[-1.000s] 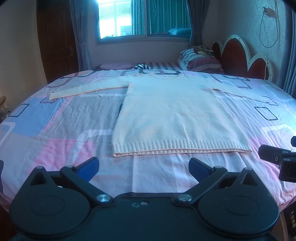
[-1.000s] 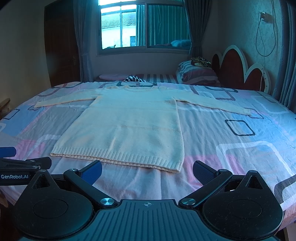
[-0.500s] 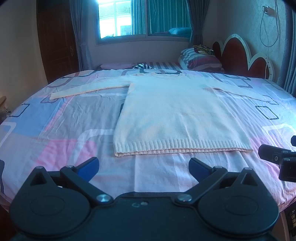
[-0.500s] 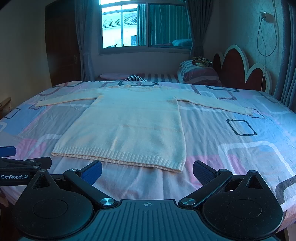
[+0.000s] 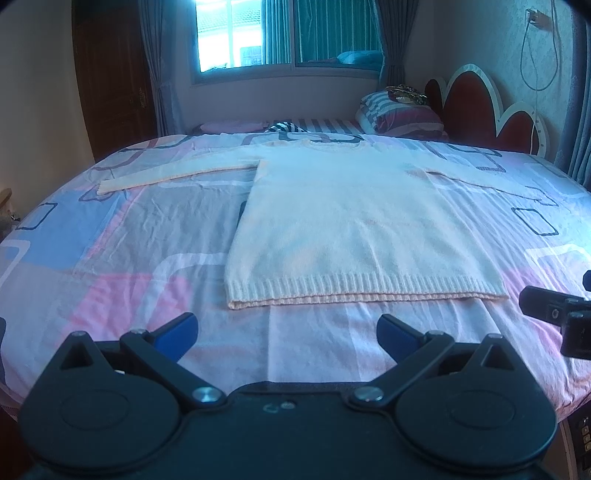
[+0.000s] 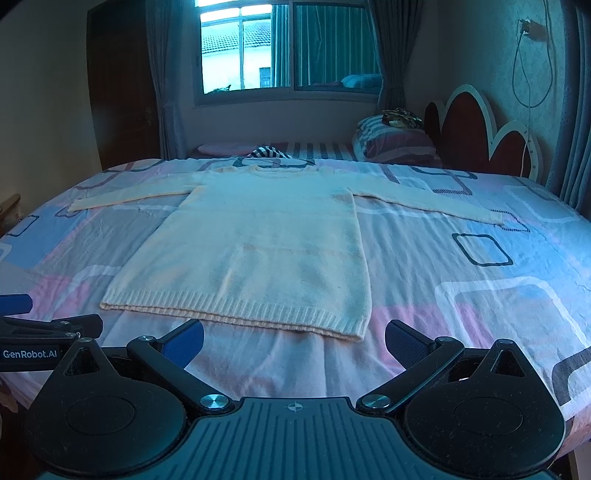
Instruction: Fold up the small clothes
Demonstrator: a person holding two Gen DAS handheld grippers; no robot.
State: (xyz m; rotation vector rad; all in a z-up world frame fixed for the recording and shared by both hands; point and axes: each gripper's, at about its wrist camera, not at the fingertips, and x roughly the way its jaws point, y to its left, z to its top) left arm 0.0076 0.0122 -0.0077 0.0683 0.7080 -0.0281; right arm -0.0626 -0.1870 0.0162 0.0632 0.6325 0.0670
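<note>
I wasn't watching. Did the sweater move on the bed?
No. The sweater lies flat, its hem by the same pink patch of the bedsheet as before.

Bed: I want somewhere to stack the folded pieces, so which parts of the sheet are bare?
Bare sheet right of the sweater, below its right sleeve; likewise left, under the other sleeve. Crowded by the pillows.

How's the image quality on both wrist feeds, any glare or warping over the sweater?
Left wrist view: the window is blown out, fisheye bends the bed edges, and the sweater is sharp with a blue cast. Right wrist view: dimmer and tealer, with less window glare and the sweater hem ribbing still clear.
</note>
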